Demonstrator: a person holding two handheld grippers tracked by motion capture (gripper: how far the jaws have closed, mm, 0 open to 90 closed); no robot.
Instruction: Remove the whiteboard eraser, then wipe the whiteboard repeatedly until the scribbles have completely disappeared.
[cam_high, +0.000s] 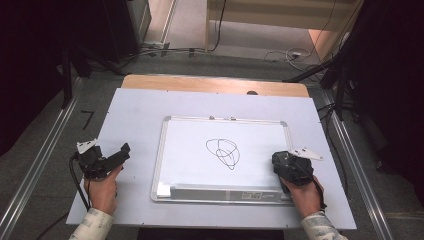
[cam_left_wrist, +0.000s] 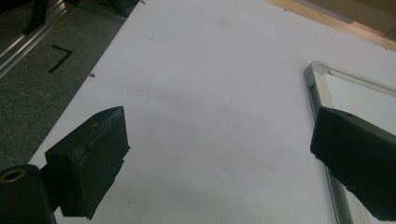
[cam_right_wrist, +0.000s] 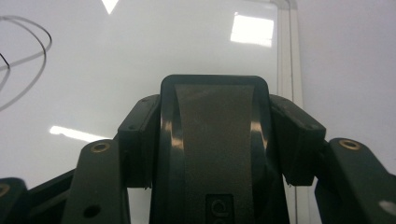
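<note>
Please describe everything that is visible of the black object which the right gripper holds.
The black eraser looks like a whiteboard eraser: a black, glossy plastic block with rounded corners, a flat matte middle strip and a small embossed mark near its lower end. It stands between the jaws of the right gripper, which press on its two sides. It is over the right part of the whiteboard, near the silver frame, to the right of the scribble. Whether it touches the board cannot be told.
</note>
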